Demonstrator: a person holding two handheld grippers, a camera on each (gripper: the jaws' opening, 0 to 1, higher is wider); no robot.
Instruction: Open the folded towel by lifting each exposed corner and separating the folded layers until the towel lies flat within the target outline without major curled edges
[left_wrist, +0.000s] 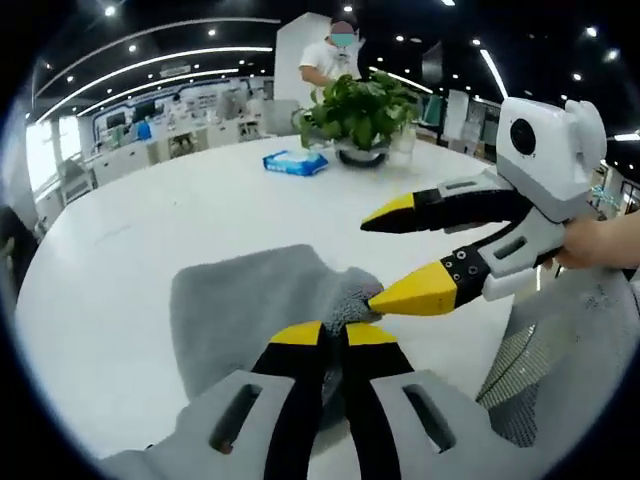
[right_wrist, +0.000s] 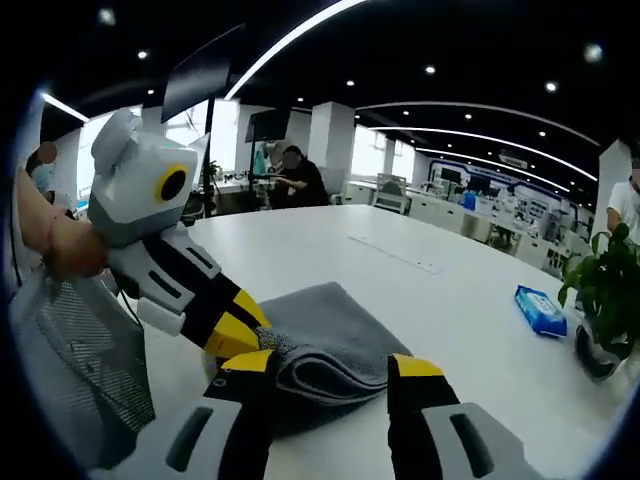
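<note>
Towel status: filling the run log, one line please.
towel: folded | left gripper: shut on towel | right gripper: open, straddling fold

I see a white table (left_wrist: 150, 240) carrying the grey towel (left_wrist: 240, 310), a blue packet (left_wrist: 295, 162) and a potted plant (left_wrist: 360, 120).

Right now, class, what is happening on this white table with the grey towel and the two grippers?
A person holds a two-jaw gripper in each hand over a folded grey towel on a white table. The left gripper has its jaws closed together on a bunched edge of the towel. The right gripper is open, its jaws straddling the folded edge from the other side. The towel is still folded, not yet spread flat. A potted plant and a blue packet sit further back.
</note>
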